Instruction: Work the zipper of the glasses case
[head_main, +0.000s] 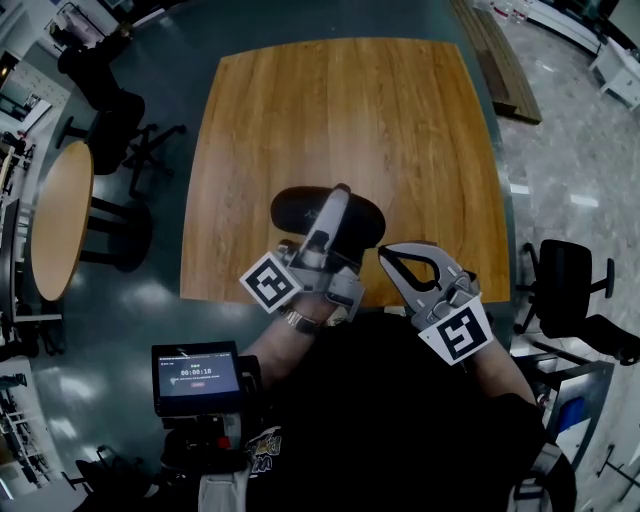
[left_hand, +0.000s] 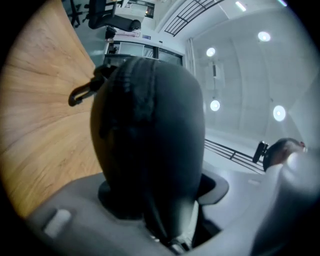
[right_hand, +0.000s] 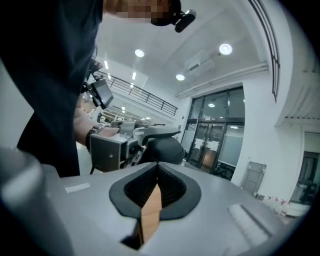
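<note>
Nearest me, my right gripper (head_main: 392, 258) hangs with its fingers pressed together and nothing between them, just beside the left one. My left gripper (head_main: 335, 205) has its fingers clamped around the black glasses case (head_main: 292, 210), which is over the near edge of the wooden table (head_main: 340, 110). A small dark clip (left_hand: 81, 93) juts from the case's far end.
</note>
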